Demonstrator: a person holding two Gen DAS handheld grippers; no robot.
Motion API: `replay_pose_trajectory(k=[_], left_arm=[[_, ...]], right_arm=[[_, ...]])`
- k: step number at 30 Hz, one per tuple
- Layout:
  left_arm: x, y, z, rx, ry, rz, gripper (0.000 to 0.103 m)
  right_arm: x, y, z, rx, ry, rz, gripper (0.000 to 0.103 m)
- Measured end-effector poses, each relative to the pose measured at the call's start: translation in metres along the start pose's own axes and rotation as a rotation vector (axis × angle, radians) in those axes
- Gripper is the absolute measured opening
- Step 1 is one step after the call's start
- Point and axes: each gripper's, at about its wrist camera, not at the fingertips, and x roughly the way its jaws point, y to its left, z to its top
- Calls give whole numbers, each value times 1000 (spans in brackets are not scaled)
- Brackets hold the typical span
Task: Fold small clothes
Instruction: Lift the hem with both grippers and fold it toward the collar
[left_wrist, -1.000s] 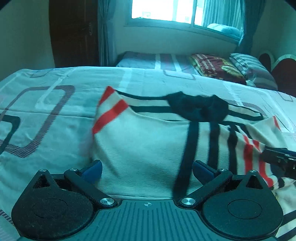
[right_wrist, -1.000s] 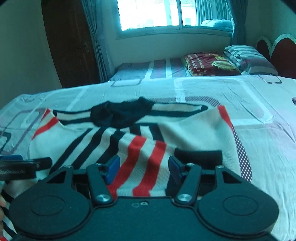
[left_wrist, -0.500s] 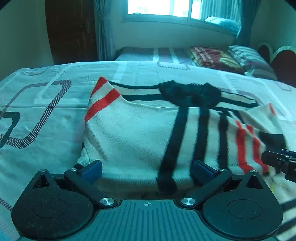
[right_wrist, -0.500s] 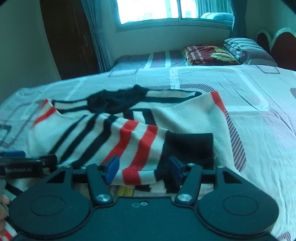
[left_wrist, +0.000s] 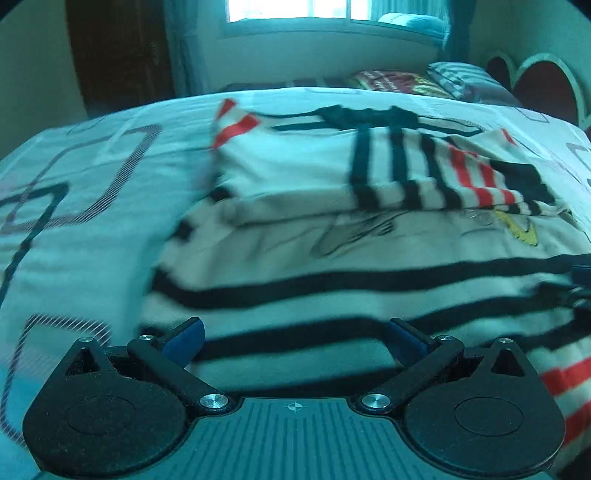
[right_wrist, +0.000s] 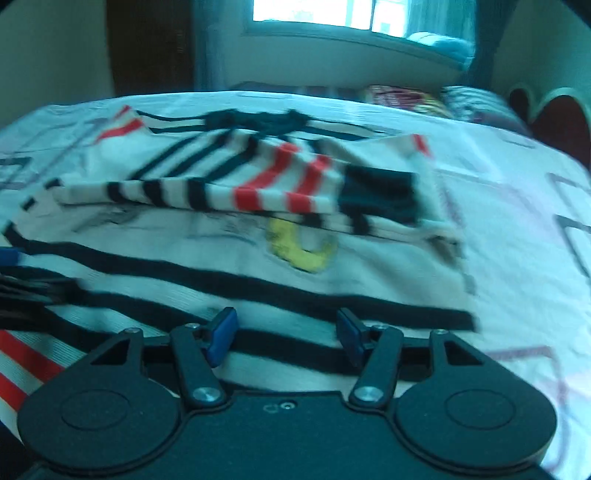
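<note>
Striped sweater (left_wrist: 332, 258) lies on the bed (left_wrist: 85, 206), sleeves already folded across its chest. Left hand-held gripper (left_wrist: 295, 338) and right hand-held gripper (right_wrist: 286, 334) hover open-jawed over its near hem; the body fold seemingly remains.

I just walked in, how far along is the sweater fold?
Done: both sleeves lie folded across the sweater. In hand: nothing; the left gripper and right gripper are open over its hem. Left: folding the hem up toward the collar.
</note>
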Motion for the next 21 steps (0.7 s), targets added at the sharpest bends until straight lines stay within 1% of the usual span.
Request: replay_pose_trajectory(k=[1,3,5,7,10,11,14,15,18,21], left_arm=[[-4,6,-3,-8,4,2,103],[-13,12,-9,-15,10,8,103],[-21,13,-12,-23,13,2,103],[-31,11,-17,-22,6,-18,103],[-41,-1,-22,-5,1,-58,103],[-42,-5,-25,12,7,-64,103],[-36,-12,-35,38,43,-50,103],[-37,-12,-39,39,35,-47,103],[-42,-9,-41,30,40,-40,103],[-48,-5,-44,21,46,-29,103]], right_arm=[[-2,-7,-3,21,5,-21,58],[-11,-14,-7,69,14,-27,58],[-25,-12,-12,96,-4,1,57],[-40,-4,-18,91,-28,31,58],[-55,11,-24,99,-30,91,59],[-56,16,-27,87,-26,94,59],[-50,28,-36,47,23,62,59],[-48,28,-40,54,39,56,59],[-53,25,-47,45,30,26,60],[-62,16,-53,76,27,23,61]])
